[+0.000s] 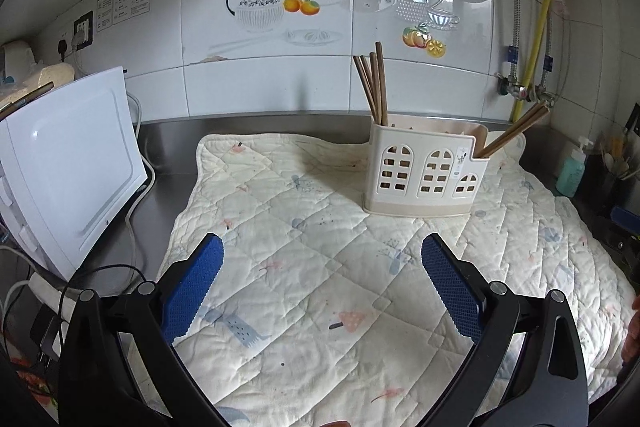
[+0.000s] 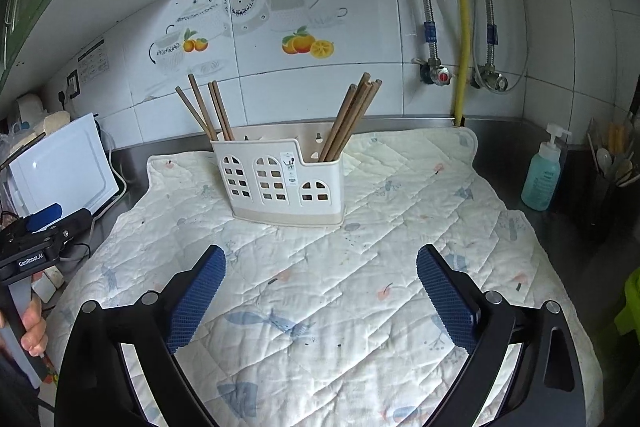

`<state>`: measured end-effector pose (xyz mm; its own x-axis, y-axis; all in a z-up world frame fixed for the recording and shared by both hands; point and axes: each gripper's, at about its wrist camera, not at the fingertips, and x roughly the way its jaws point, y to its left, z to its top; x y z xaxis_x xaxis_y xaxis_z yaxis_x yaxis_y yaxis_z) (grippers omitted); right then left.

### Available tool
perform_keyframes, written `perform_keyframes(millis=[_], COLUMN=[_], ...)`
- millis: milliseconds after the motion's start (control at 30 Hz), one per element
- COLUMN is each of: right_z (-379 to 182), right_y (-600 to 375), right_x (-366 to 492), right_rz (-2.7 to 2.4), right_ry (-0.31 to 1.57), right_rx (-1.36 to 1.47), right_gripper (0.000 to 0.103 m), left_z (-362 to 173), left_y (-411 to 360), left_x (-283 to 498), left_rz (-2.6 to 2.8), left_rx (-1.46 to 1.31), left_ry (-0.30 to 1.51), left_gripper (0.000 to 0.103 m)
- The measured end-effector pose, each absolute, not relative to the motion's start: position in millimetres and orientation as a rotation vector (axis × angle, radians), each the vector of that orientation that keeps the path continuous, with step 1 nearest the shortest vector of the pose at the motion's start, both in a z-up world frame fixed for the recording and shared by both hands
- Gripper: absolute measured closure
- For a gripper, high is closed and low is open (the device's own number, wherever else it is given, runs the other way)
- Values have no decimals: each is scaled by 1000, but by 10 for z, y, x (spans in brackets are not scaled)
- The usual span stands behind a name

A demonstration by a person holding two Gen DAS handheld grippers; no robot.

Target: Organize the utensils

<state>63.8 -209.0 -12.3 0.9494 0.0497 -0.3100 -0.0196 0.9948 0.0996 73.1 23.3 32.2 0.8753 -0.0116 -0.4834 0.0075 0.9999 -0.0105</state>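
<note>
A cream utensil holder [image 1: 424, 171] [image 2: 280, 183] with arched cut-outs stands on a quilted mat [image 1: 320, 287] [image 2: 340, 307]. Brown chopsticks stand in it in two bunches: one upright at its left end [image 1: 374, 87] [image 2: 208, 111], one leaning right at its right end [image 1: 516, 133] [image 2: 352, 119]. My left gripper [image 1: 322, 255] hangs open over the near mat, nothing between its blue pads. My right gripper [image 2: 320, 263] is likewise open and empty, short of the holder. The left gripper also shows at the left edge of the right wrist view [image 2: 44, 223], held by a hand [image 2: 34, 327].
A white appliance [image 1: 68, 163] with cables stands left of the mat on the steel counter [image 1: 168, 147]. A blue soap bottle [image 2: 544, 175] and a dark pot of spoons [image 2: 616, 171] sit at the right. Pipes and valves [image 2: 444, 75] run down the tiled wall.
</note>
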Motion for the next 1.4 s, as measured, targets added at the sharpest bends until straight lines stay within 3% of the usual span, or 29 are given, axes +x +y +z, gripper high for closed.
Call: perform_keyframes(millis=[1400], right_z=[-317], right_y=[-2142], right_x=[690], right_rz=[47], right_ry=[372], right_rx=[116], right_gripper=[9], left_z=[107], left_y=[139], left_x=[728], left_rz=[6], left_rx=[28], left_ry=[581], left_gripper=[5])
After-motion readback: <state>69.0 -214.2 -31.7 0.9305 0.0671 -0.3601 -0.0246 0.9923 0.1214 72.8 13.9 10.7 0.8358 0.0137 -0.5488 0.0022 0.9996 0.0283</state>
